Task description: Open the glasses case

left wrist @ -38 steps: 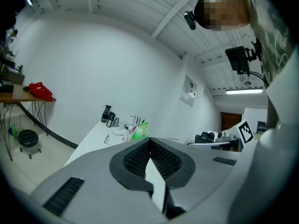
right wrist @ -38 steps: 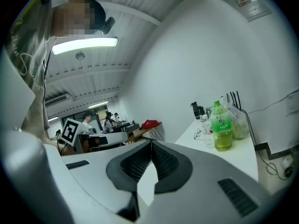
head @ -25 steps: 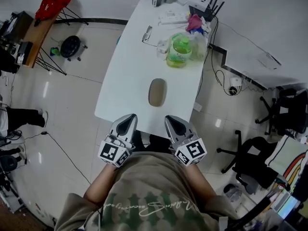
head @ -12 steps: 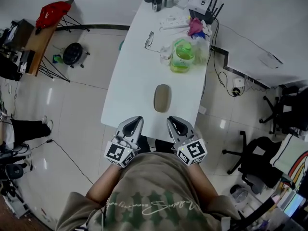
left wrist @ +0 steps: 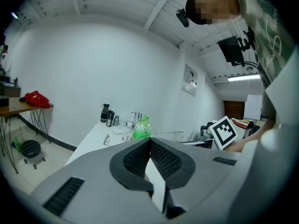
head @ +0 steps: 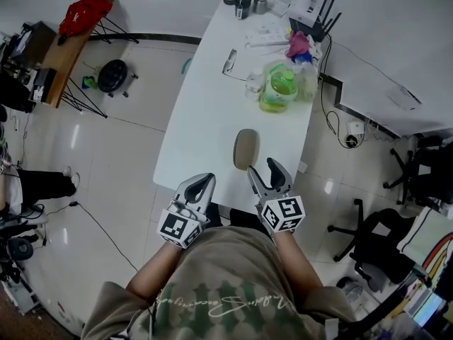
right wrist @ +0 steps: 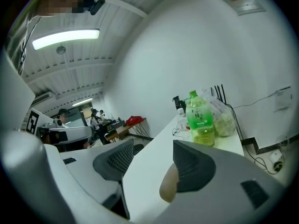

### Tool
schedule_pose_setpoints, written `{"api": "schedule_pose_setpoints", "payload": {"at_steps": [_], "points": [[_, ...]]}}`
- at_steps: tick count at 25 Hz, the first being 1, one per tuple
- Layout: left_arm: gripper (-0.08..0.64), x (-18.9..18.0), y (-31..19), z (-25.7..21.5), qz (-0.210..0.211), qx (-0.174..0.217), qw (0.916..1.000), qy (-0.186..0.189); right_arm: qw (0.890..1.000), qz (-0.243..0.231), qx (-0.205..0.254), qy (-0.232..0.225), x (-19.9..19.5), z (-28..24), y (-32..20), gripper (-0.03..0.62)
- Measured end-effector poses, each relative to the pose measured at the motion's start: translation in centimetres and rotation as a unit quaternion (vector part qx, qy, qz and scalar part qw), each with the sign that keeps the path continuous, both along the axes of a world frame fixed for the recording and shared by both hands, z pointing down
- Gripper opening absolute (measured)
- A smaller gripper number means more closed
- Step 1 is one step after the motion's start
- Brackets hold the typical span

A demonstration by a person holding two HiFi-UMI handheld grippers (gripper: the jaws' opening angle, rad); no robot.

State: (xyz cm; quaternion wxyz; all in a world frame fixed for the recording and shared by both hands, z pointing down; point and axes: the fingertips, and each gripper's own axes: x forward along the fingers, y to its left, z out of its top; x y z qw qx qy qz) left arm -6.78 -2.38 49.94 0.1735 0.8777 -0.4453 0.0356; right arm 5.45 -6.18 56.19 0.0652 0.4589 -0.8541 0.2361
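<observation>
At the near edge of the surface, my right gripper opening its empty fingers just short of the glasses case, my left gripper with fingers closed.

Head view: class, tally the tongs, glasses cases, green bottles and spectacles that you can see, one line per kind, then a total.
Tongs: 2, left tongs shut, right tongs opening with nothing between the jaws
Glasses case: 1
Green bottle: 1
Spectacles: 1
Total: 5
</observation>
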Motion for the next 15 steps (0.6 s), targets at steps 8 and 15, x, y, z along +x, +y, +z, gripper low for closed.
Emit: {"api": "schedule_pose_setpoints", "payload": {"at_steps": [8, 15], "points": [[0.006, 0.0, 0.1, 0.7, -0.005, -0.007, 0.9999, -0.007, 0.995, 0.018, -0.097, 0.005, 0.0, 7.9, -2.5, 0.247], [0.006, 0.0, 0.5, 1.0, -0.006, -0.021, 0.9998, -0.004, 0.982, 0.021, -0.184, 0.034, -0.6, 15.9, -4.8, 0.247]]}}
